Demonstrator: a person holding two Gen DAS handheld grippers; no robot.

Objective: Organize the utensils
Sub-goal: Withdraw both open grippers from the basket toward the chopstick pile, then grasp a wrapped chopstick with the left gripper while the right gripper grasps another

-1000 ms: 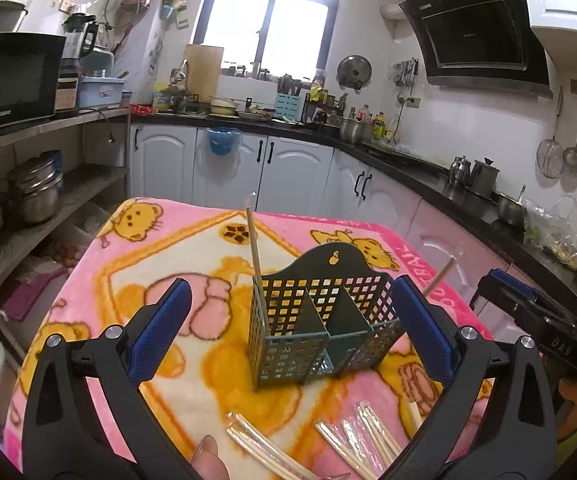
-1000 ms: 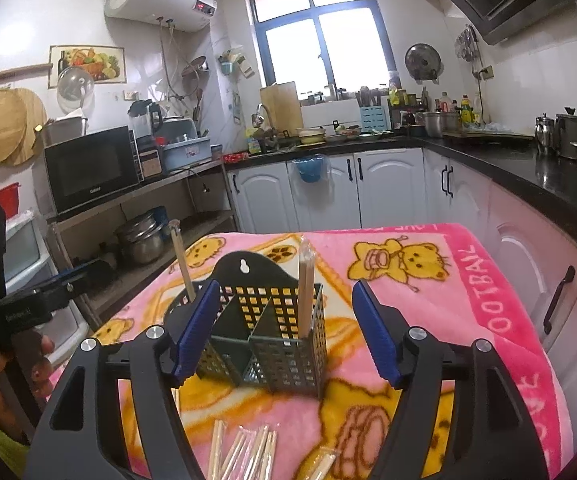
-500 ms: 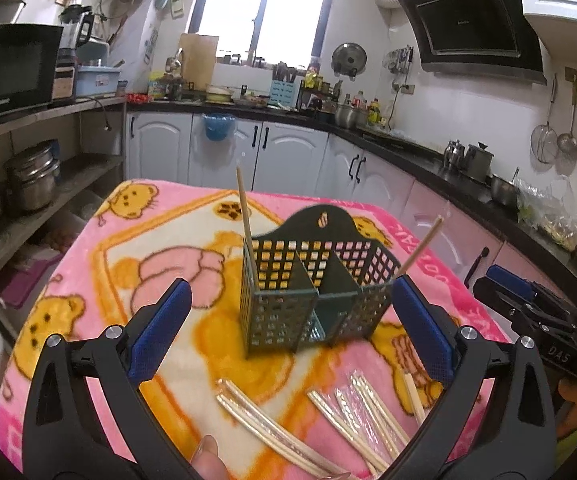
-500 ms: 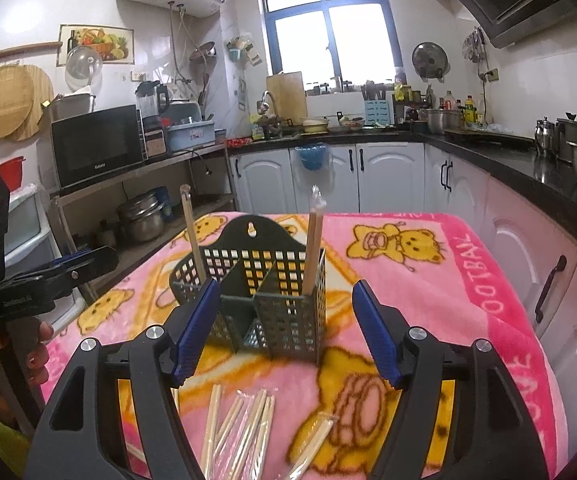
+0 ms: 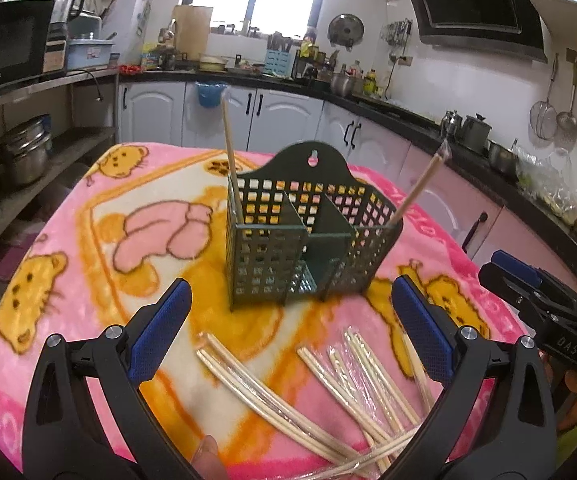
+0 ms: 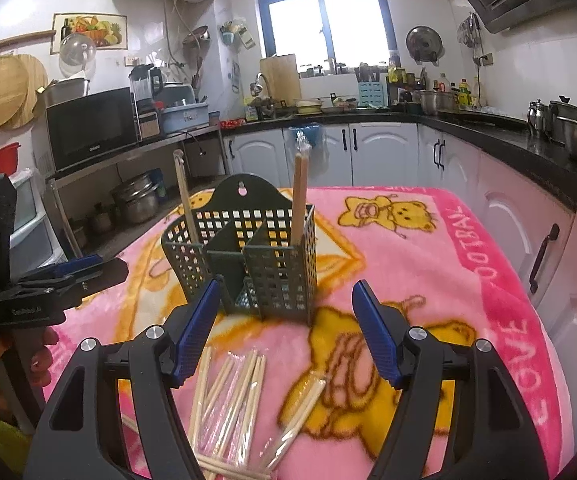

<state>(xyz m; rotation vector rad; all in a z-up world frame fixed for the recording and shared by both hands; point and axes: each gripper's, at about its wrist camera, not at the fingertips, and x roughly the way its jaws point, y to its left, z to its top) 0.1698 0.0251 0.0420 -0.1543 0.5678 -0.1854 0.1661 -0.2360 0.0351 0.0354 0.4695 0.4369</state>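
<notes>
Item: wrapped chopsticks [image 5: 352, 384], loose at the blanket's [image 5: 88, 240] near edge, awaiting sorting; basket [image 5: 308, 240] mid-blanket already stands one stick in each end compartment; I carry left claw [image 5: 288, 324] and right claw [image 6: 288, 328] wide, empty, ready to pick.

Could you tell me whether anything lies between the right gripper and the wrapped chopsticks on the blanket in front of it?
Nothing visible does. The right gripper is open above the wrapped chopsticks, with only bare pink blanket around them. The green utensil caddy stands farther back, beyond the chopsticks, not in the path.
</notes>
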